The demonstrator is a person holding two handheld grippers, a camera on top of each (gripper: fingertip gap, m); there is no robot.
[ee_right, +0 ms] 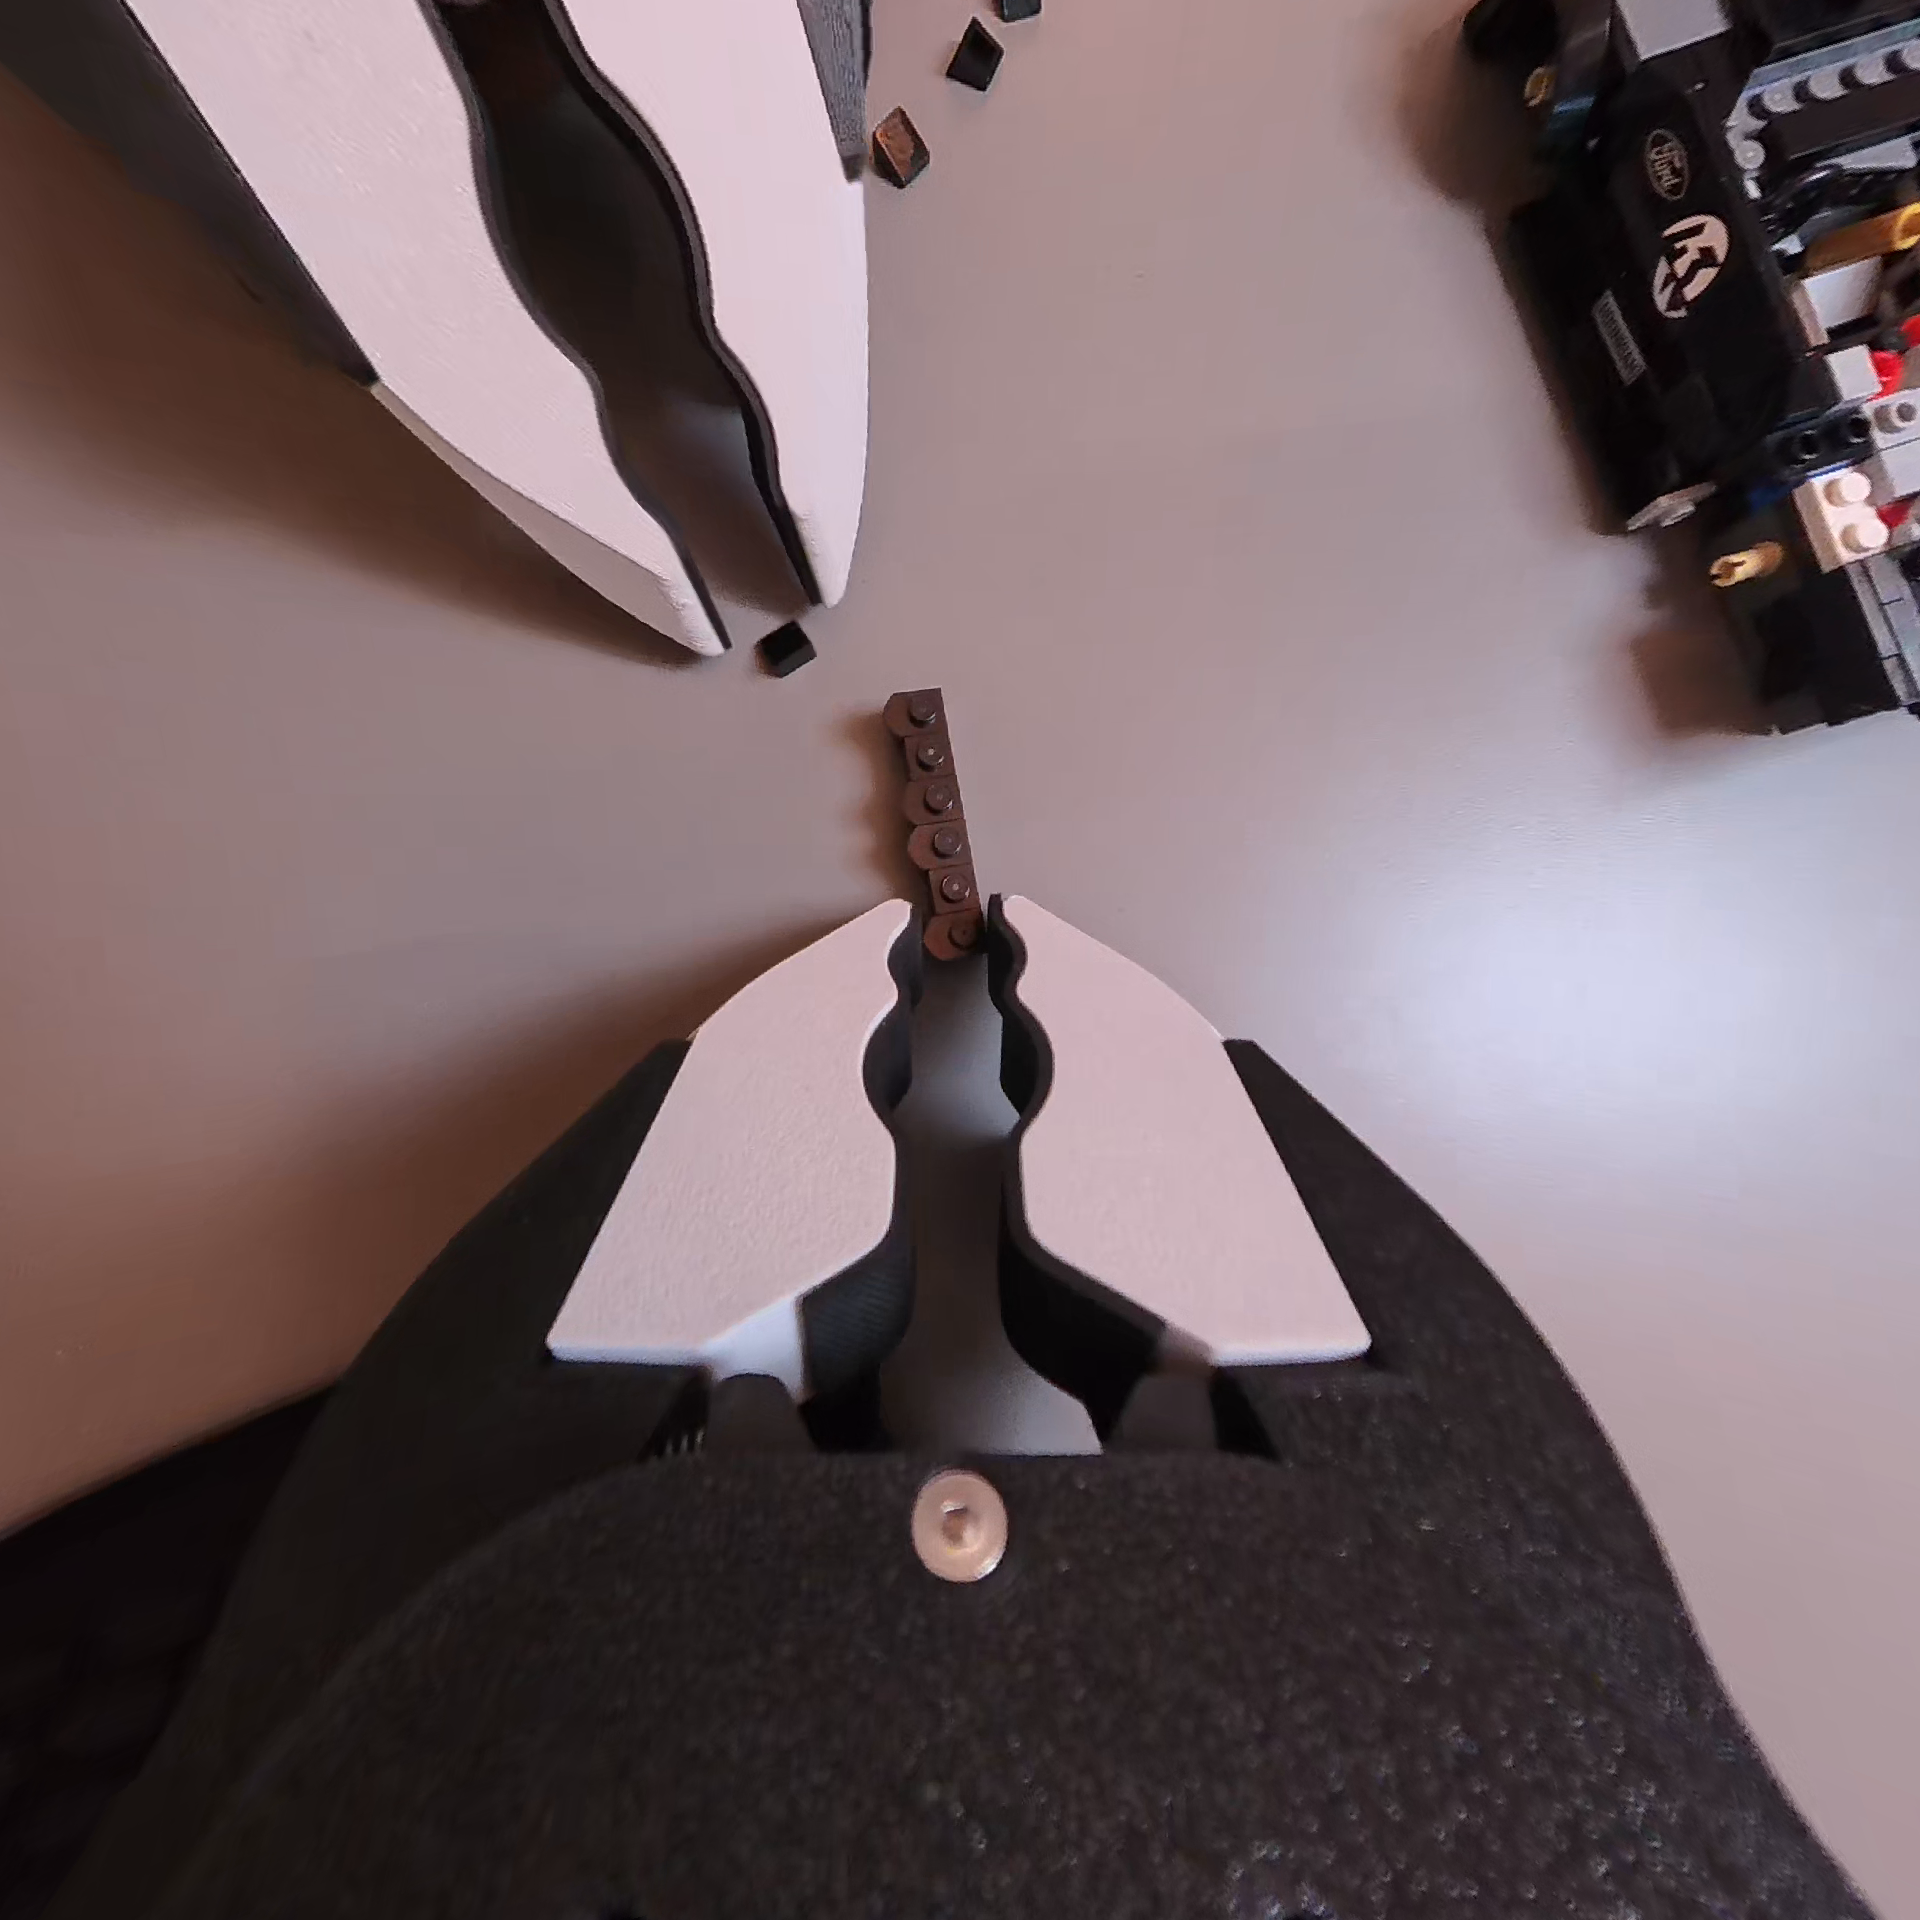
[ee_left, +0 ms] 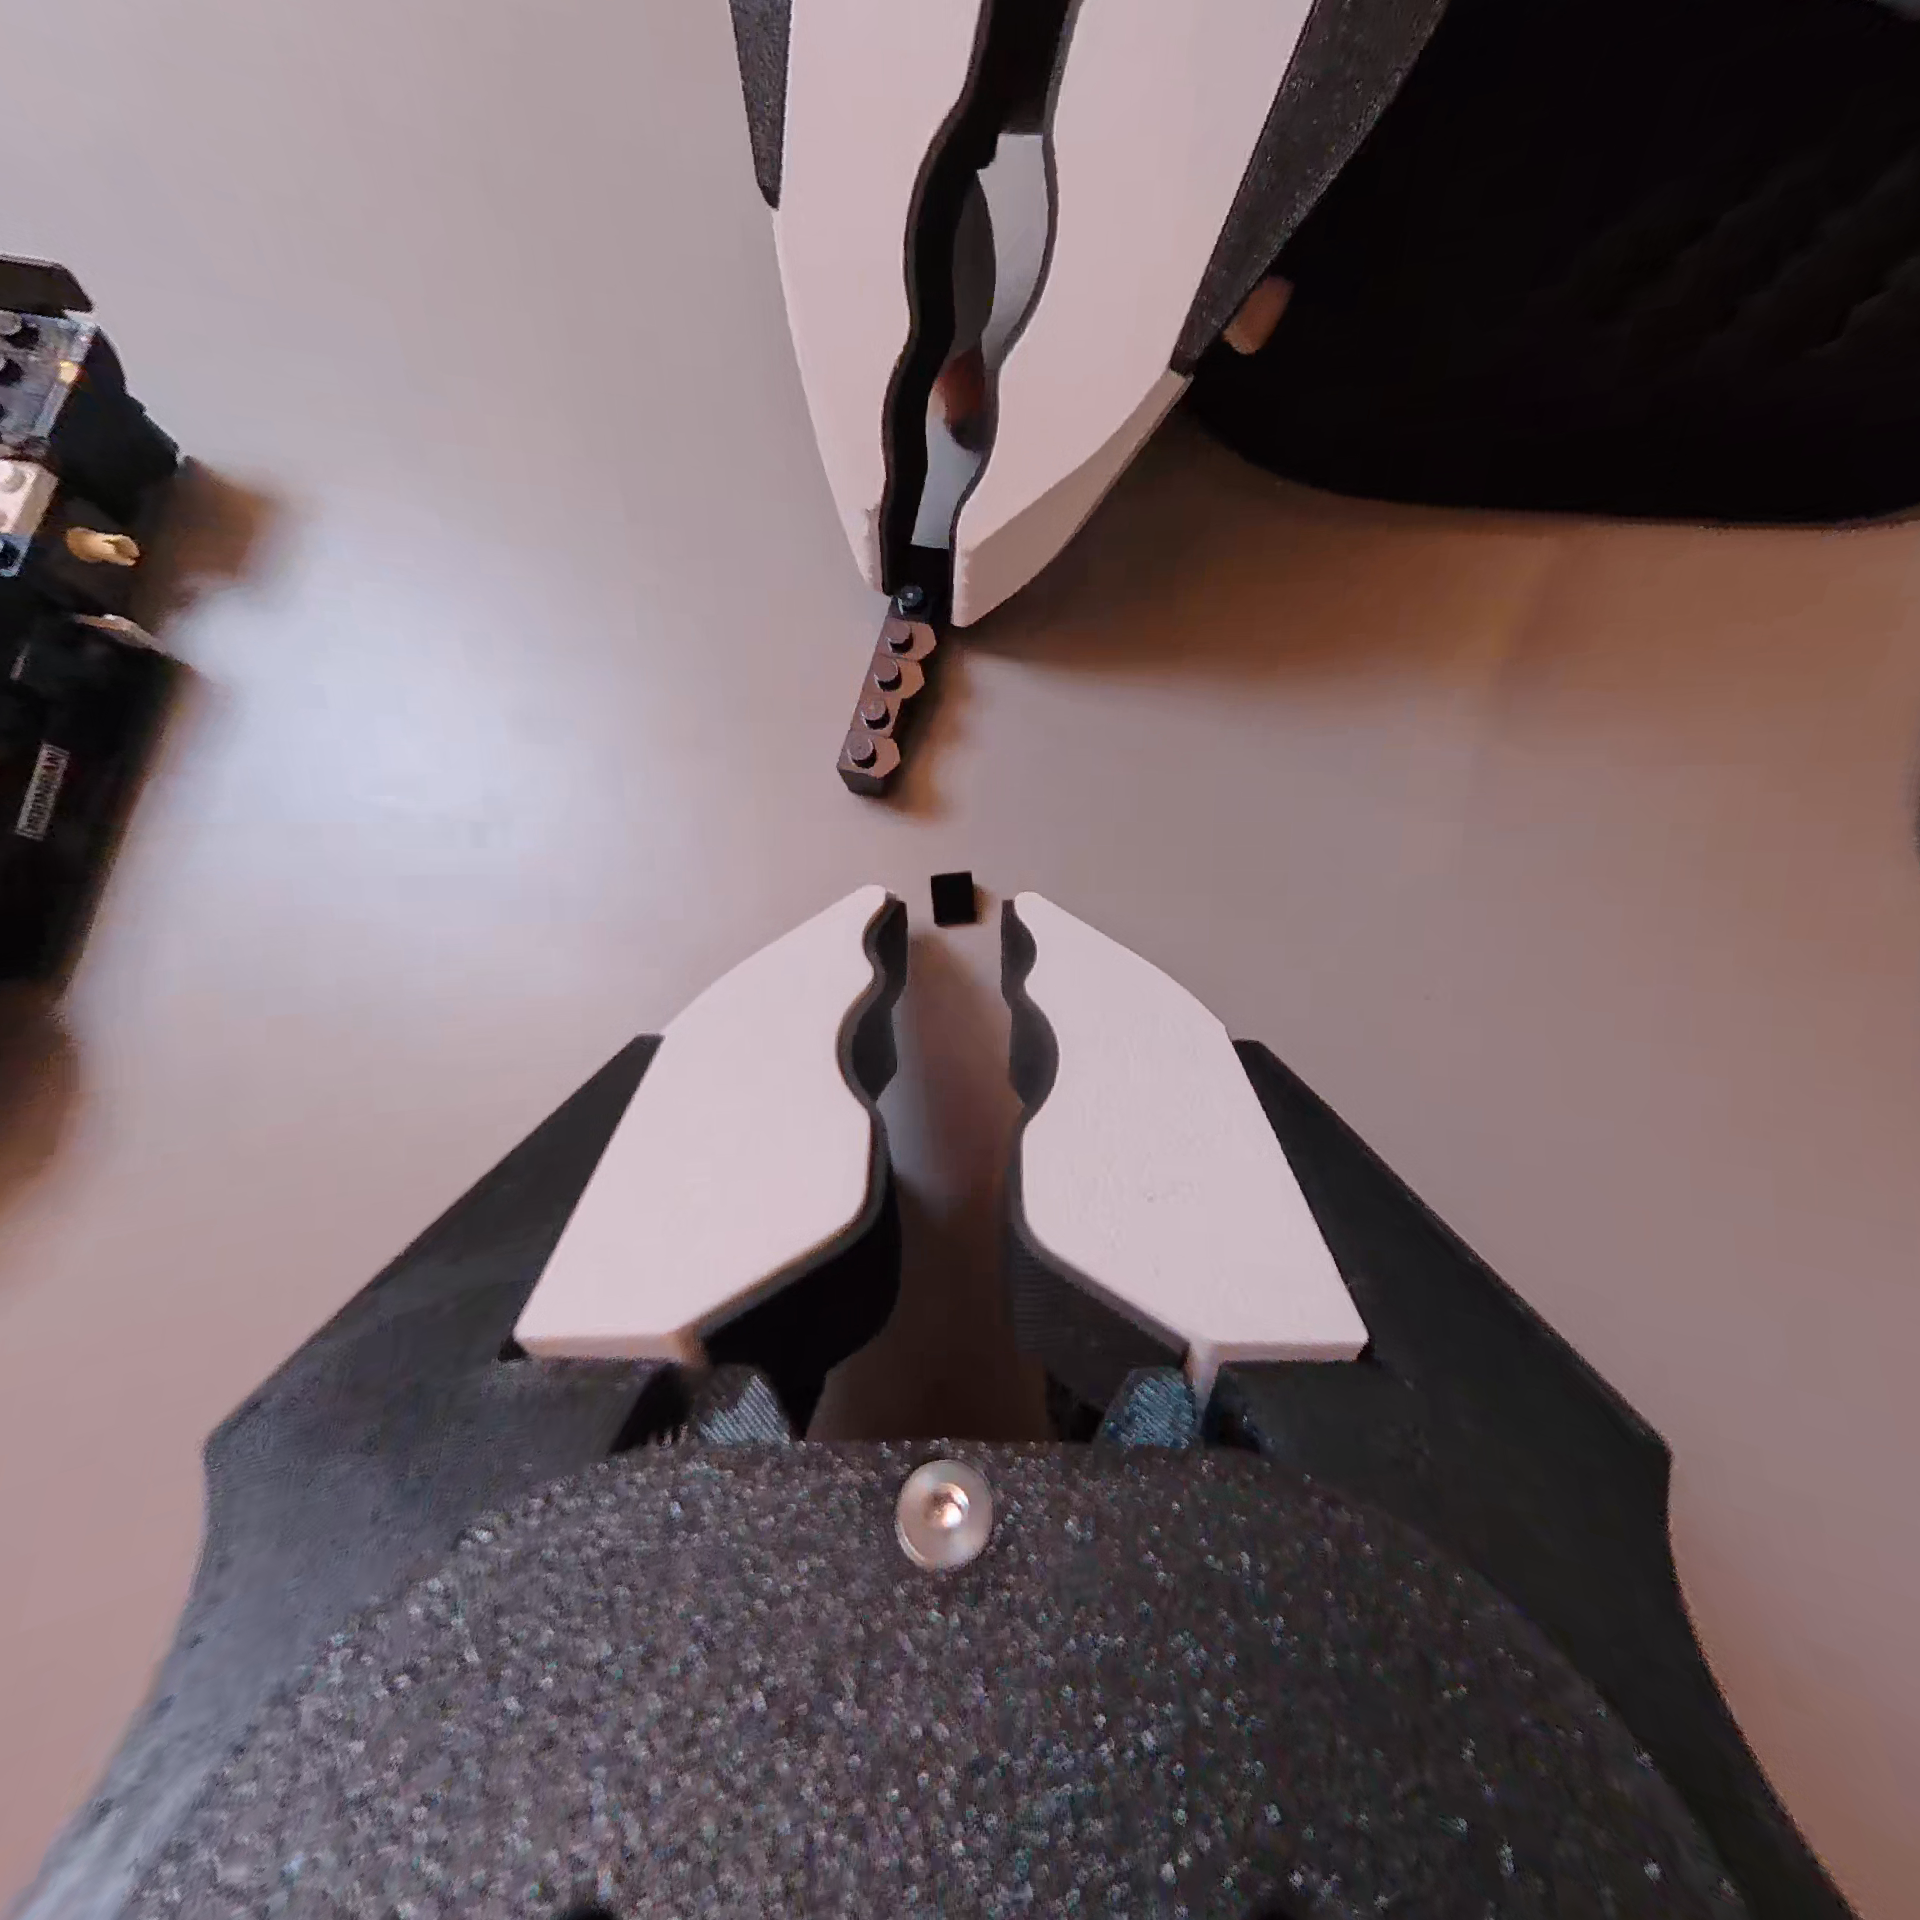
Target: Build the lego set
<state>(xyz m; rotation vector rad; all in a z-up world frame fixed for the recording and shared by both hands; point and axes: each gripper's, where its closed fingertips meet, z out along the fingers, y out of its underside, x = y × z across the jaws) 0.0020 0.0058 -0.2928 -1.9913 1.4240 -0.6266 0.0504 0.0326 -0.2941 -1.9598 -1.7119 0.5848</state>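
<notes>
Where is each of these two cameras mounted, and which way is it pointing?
Left wrist view: on the left gripper, looking along its open fingers at a small black piece; the right gripper faces it.
Right wrist view: on the right gripper, shut on a studded strip; the left gripper shows top left, a black model top right.
Shared: both grippers, strip, piece, table.

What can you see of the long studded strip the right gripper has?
The studded strip is a narrow dark plastic row of small pieces, one stud each, one long edge scalloped. It lies flat on the pale table. The right gripper pinches its near end; its far end points toward the small black piece, not touching.
</notes>
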